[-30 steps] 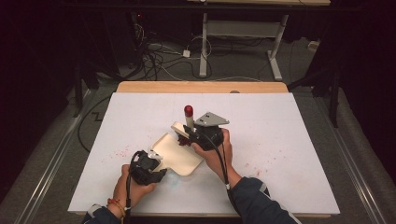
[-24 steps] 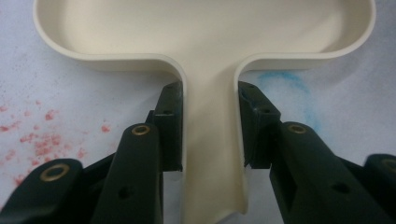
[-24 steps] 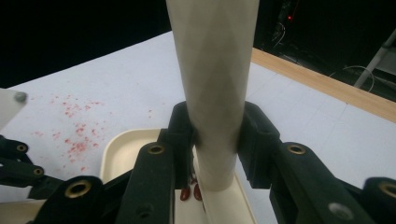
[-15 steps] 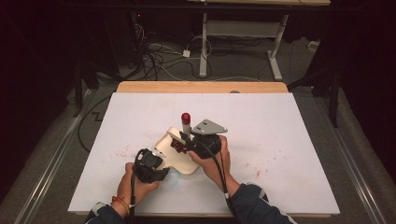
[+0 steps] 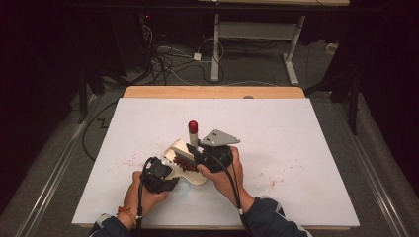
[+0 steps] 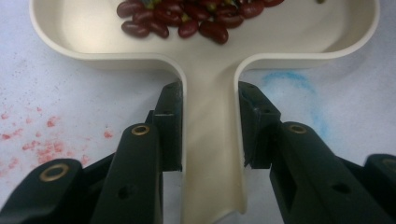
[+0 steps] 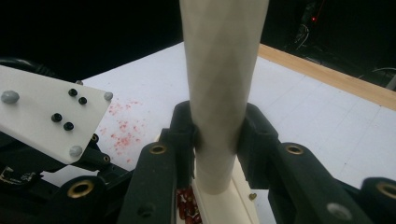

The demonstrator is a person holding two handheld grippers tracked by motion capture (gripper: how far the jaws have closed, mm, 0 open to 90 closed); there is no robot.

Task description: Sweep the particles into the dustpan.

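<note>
A cream scoop-shaped dish [image 5: 196, 177] lies on the white table and holds dark red beans [image 5: 184, 163]. My left gripper [image 5: 169, 173] is shut on the dish's handle [image 6: 211, 154], with its pads against both sides just below the bowl rim [image 6: 205, 59]. The beans [image 6: 187, 21] lie at the bowl's far side. My right gripper [image 5: 195, 151] is shut on an upright cream cylinder [image 5: 193, 139] with a red cap. That cylinder [image 7: 219, 70] stands clamped between the jaws, its lower end over the dish [image 7: 236, 205] and its beans [image 7: 187, 207].
Red stains [image 5: 129, 160] mark the white table cover left of the dish, and more lie at the right [image 5: 272, 182]. A wooden table edge [image 5: 212, 92] runs along the far side. Cables and a desk frame stand on the floor beyond. A blue smear [image 6: 289, 81] shows beside the handle.
My right gripper has carried the cylinder a little nearer to the person and leftward, over the dish. The left hand and the dish have stayed where they were.
</note>
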